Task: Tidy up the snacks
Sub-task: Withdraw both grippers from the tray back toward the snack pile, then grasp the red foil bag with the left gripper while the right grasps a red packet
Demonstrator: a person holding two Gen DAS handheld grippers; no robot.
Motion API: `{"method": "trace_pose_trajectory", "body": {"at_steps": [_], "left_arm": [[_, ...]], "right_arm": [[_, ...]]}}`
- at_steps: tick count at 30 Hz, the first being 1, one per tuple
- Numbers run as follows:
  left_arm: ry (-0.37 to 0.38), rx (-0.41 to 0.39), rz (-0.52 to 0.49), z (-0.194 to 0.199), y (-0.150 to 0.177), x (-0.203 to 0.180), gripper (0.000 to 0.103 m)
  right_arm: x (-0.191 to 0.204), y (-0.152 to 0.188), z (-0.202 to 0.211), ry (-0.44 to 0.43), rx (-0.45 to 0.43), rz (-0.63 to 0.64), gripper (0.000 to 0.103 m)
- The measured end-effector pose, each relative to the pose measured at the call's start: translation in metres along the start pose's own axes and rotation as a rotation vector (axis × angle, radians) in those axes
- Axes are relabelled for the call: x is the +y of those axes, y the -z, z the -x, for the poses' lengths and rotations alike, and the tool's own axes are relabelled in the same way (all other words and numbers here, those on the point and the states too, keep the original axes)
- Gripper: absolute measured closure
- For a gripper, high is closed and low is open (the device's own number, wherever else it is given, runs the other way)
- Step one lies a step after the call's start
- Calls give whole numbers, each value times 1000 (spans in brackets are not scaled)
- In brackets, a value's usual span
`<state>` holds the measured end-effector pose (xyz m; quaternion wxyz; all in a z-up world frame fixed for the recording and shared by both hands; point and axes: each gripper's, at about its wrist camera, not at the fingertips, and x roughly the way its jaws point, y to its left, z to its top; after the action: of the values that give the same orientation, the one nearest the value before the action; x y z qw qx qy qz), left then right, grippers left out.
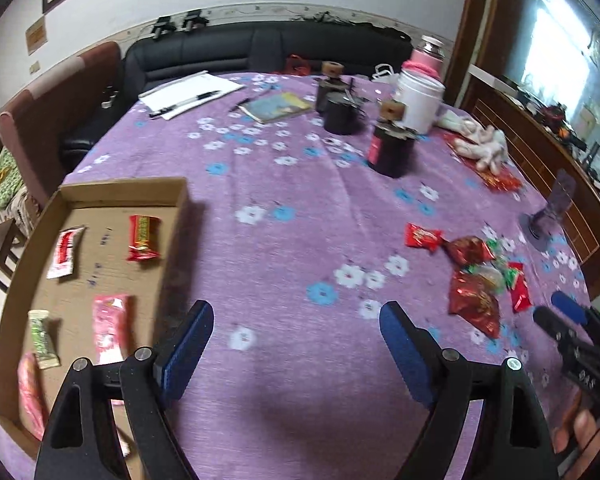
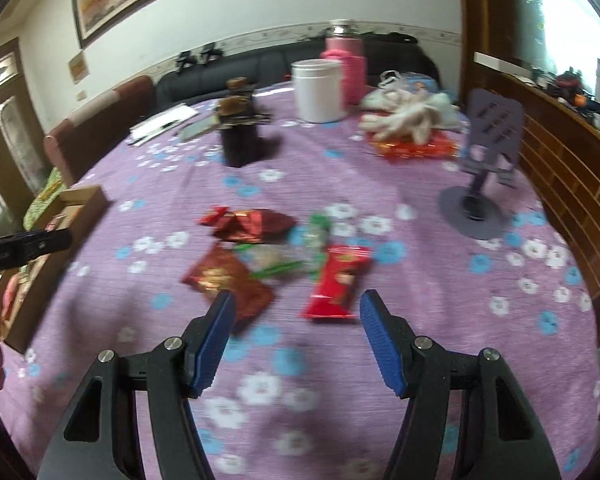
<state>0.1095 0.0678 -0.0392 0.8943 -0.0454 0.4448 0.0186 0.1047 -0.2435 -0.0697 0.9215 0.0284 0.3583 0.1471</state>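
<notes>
Left gripper (image 1: 296, 344): jaws spread wide, nothing between them, only bare purple flowered tablecloth (image 1: 284, 184) below.
Right gripper (image 2: 296, 340): jaws spread apart, pinching nothing.
Loose snacks: a huddle of packets toward the tabletop's right edge; the red bar packet (image 2: 336, 282) lies just beyond the right gripper's fingertips, the dark red foil pouch (image 2: 230, 282) partly behind its left finger.
Cardboard tray (image 1: 176, 216): at the tabletop's left edge, just beside the left gripper; it holds a red packet (image 1: 142, 238), a red-and-white sachet (image 1: 65, 252), a pink packet (image 1: 110, 328) and a green-and-white bar (image 1: 42, 338).
Hard to make out: print on every wrapper is blurred; the left gripper covers the tray's near corner.
Materials: crinkled glossy foil wrappers, matte brown cardboard, ribbed blue finger pads (image 2: 216, 340).
Far edge: white tub (image 2: 319, 90), dark jar (image 2: 240, 136).
</notes>
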Motion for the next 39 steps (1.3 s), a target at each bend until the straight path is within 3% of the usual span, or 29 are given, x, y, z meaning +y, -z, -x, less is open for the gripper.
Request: {"method": "trace_pose_trajectory", "body": {"at_steps": [5,10,14,18,22,28,36,39], "left_arm": [[16,24,-39,-9,4,-23,15],[28,46,-80,-18,7,-38,15],[47,68,-111,-25,8,-46,15],[86,74,-159,-29,10,-57,15],[126,86,-214,-32,9,-73,15],[175,93,-221,-40,6,-106,15],[185,109,-190,-58,3,-140,15],[156,112,-218,-65,4,-155,15]], "right_arm": [[-17,-4,-18,20,30,-10,42],[-14,-11,-38,0,66,7,60],[-9,-14,-56,14,109,44,63],[-8,-15,-61,51,118,75,78],[-11,-16,-60,63,119,80,84],[-27,-12,-37,15,78,5,85],[-46,-4,-2,-40,31,-74,84],[-49,-1,6,-55,18,-89,84]]}}
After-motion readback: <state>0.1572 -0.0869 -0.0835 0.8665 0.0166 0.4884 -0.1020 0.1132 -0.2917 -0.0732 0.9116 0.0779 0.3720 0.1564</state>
